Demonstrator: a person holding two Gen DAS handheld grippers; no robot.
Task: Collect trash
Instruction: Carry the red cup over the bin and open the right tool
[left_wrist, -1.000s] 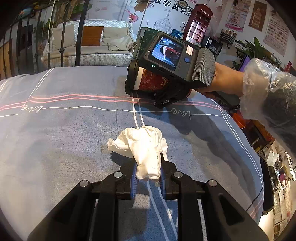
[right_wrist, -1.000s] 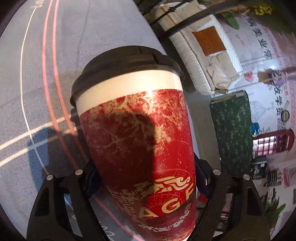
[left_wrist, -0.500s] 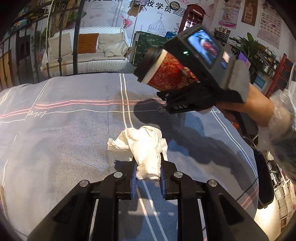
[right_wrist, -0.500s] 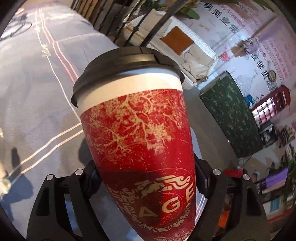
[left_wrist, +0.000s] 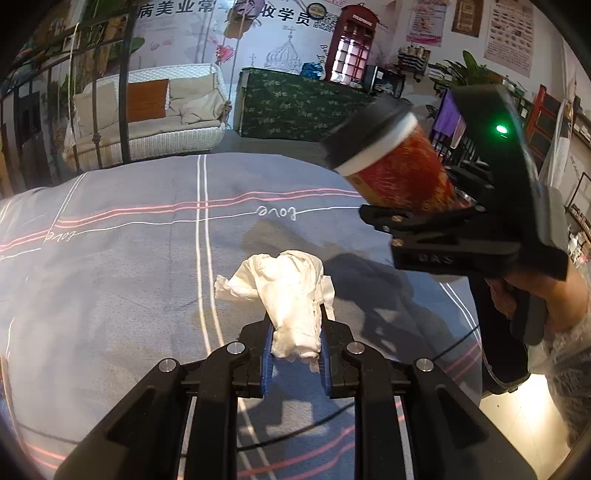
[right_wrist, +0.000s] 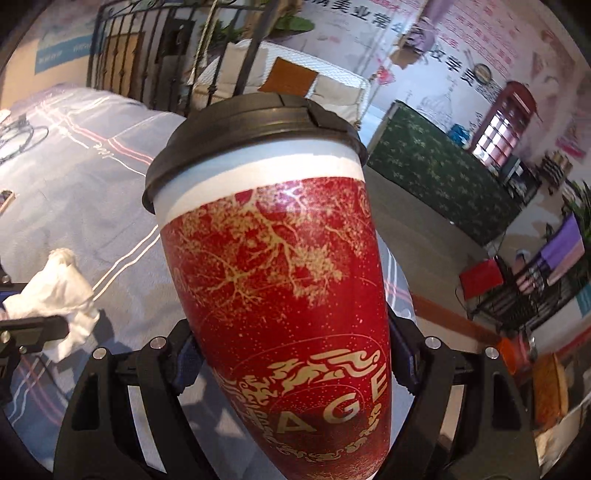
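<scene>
Tissue (left_wrist: 295, 306), crumpled and white, sits clenched between the blue pads of my left gripper (left_wrist: 295, 360), its bulk spilling forward and a little left of the fingertips, above the grey striped bedspread (left_wrist: 122, 280). Its long axis runs along my fingers, away from me. A thin black cable (left_wrist: 436, 349) lies on the cloth just under that gripper. The bedspread stretches wide and bare to the left and ahead; its right edge curves off close beside me, with pale floor (left_wrist: 532, 424) below it.

Up to my right, my right gripper (right_wrist: 291, 360) is clamped on the paper cup (right_wrist: 280, 280), jaws spread wide around its lower body. The cup is red with gold branches, a white band and a black lid (right_wrist: 251, 125). It points lid-first away from me, and in the left view it leans up and to the left, base toward the gripper, held in the air above the bed's right side. My right hand (left_wrist: 532, 295) grips the handle beneath.

Beyond the bed's far edge stand black iron bars (left_wrist: 129, 110), a white wicker sofa (left_wrist: 159, 136) and a green patterned cabinet (left_wrist: 295, 107), with open floor between.
</scene>
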